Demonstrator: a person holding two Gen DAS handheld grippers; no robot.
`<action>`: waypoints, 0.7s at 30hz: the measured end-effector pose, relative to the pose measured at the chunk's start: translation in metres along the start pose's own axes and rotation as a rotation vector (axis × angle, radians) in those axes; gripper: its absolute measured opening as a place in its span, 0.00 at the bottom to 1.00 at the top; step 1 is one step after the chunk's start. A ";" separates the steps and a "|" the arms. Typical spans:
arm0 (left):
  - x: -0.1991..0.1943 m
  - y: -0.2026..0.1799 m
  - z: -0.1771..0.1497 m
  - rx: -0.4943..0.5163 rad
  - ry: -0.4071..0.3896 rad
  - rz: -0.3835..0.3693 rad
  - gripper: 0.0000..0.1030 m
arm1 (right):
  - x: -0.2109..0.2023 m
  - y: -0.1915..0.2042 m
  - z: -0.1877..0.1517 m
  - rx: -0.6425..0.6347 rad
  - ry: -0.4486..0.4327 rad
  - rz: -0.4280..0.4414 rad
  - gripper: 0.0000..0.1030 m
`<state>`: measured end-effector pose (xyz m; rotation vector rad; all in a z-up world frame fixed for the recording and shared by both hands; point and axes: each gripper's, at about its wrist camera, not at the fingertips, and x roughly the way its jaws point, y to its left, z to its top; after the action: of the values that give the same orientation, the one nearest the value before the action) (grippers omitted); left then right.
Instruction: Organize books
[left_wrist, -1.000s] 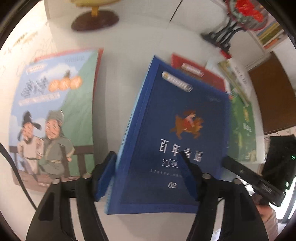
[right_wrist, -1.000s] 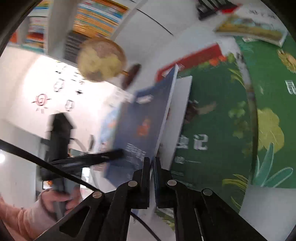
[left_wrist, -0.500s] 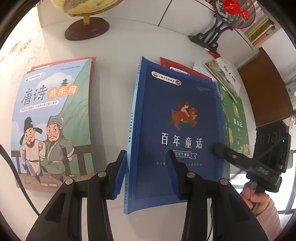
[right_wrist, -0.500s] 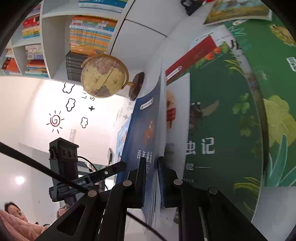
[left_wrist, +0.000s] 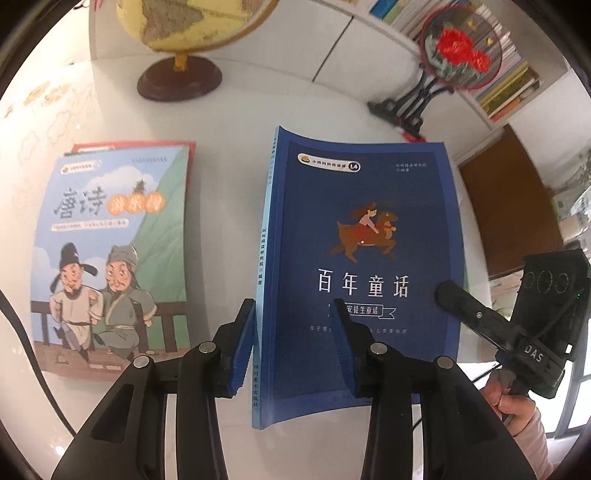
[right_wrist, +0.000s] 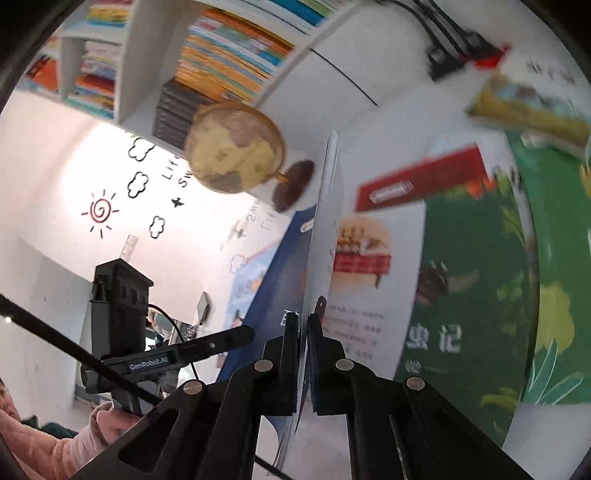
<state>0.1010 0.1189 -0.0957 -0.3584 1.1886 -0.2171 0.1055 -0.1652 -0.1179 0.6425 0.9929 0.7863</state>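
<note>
Right gripper (right_wrist: 303, 354) pinches the blue book's (left_wrist: 364, 258) free edge.

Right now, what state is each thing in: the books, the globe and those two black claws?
Blue book: closed, lifted off the table, held at two edges.
Light-blue book: closed, lying flat on a red one.
Green book: closed, lying flat.
Globe: upright on its stand.
Left gripper: part-closed around the blue book's spine edge.
Right gripper: shut on the blue book's opposite edge.
</note>
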 end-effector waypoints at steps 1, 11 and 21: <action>-0.006 0.000 0.001 -0.003 -0.015 -0.004 0.35 | -0.003 0.007 0.004 -0.019 -0.003 0.007 0.05; -0.077 0.042 0.014 -0.088 -0.166 0.011 0.35 | 0.024 0.070 0.040 -0.122 0.013 0.121 0.05; -0.084 0.130 -0.001 -0.244 -0.156 0.121 0.35 | 0.128 0.105 0.038 -0.149 0.196 0.154 0.05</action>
<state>0.0667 0.2683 -0.0735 -0.5054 1.0799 0.0613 0.1523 -0.0059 -0.0815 0.5246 1.0595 1.0649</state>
